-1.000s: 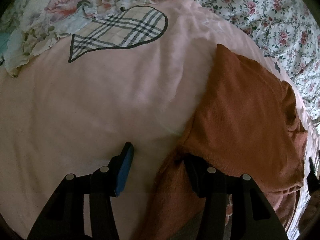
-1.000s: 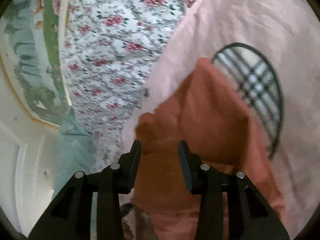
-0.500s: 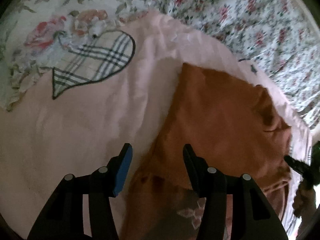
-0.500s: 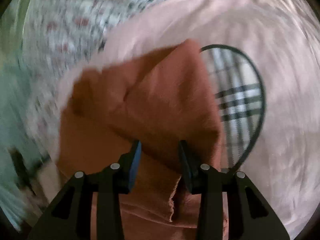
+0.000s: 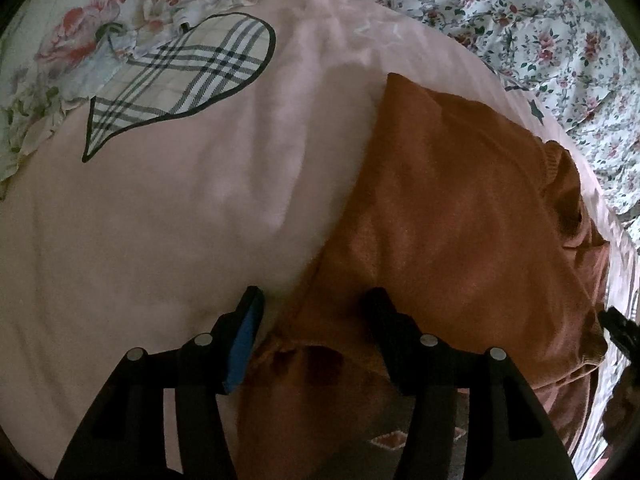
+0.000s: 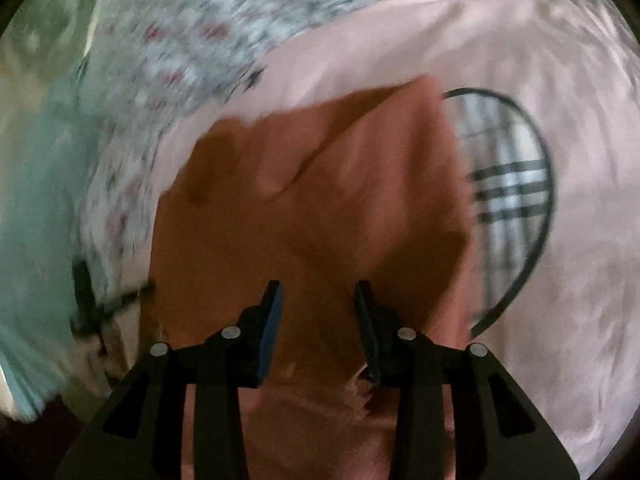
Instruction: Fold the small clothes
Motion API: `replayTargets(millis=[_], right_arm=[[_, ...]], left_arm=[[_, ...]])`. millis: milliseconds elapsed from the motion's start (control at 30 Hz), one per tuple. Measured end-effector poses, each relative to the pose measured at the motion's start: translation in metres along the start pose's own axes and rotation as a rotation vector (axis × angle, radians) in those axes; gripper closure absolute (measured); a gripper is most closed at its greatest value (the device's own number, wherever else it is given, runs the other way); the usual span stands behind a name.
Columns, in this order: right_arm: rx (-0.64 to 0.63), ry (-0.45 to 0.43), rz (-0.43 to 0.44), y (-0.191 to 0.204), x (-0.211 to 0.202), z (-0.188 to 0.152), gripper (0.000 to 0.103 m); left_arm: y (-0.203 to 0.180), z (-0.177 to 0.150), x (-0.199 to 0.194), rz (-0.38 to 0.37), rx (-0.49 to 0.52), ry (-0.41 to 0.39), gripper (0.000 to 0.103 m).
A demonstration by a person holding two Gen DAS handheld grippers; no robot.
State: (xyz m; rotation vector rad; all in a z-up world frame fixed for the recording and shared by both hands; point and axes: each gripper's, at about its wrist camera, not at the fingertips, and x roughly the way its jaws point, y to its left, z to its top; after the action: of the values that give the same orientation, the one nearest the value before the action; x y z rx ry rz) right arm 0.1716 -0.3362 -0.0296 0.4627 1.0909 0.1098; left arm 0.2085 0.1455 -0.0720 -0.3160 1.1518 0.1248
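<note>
Lying rumpled on a pink sheet (image 5: 168, 240), the rust garment (image 5: 460, 216) spreads ahead of and below both pairs of jaws. In the left wrist view its folded upper corner points away from the jaws, its ribbed neck edge bunches far to the right, and its near hem runs between the two fingers. The left gripper (image 5: 314, 312) stands about half open, one blue-padded finger over the sheet just left of the cloth's edge, the other over the cloth itself; the pads do not press on the fabric, and the jaws have just been opening a little, with the garment's edge in the gap.

In the blurred right wrist view the same garment (image 6: 320, 200) fills the centre, a diagonal crease running across it. The right gripper (image 6: 318, 300) is set narrower, its jaws having just been closing, with the rust cloth lying between and beneath them; whether the pads pinch it cannot be told, though a gap shows between them.

Beyond the garment, right of the right jaws and far left of the left ones, a plaid heart (image 5: 180, 76) with a dark outline sits on the sheet. Past the sheet lies a floral bedcover (image 5: 540, 40), and the other gripper's dark tip (image 5: 618, 328) shows at the left view's right edge.
</note>
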Motion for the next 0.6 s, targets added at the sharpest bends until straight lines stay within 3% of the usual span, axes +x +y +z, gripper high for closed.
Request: replayTargets(millis=[33, 100, 267, 467, 600], right_arm=[[-0.003, 0.020, -0.024, -0.001, 0.007, 0.001, 0.080], [-0.052, 0.085, -0.054, 0.005, 0.020, -0.003, 0.089], [-0.179, 0.132, -0.061, 0.029, 0.027, -0.017, 0.089], [-0.178, 0.130, -0.071, 0.030, 0.022, -0.021, 0.088], [-0.191, 0.134, -0.047, 0.029, 0.017, -0.021, 0.074]], left_arm=[[0.000, 0.000, 0.001, 0.002, -0.002, 0.000, 0.046], [-0.001, -0.001, 0.001, 0.009, -0.003, -0.002, 0.046], [-0.005, 0.003, 0.005, 0.010, 0.001, -0.002, 0.045], [-0.004, 0.002, 0.004, 0.013, 0.004, -0.002, 0.045], [-0.005, 0.002, 0.004, 0.011, 0.005, -0.002, 0.045]])
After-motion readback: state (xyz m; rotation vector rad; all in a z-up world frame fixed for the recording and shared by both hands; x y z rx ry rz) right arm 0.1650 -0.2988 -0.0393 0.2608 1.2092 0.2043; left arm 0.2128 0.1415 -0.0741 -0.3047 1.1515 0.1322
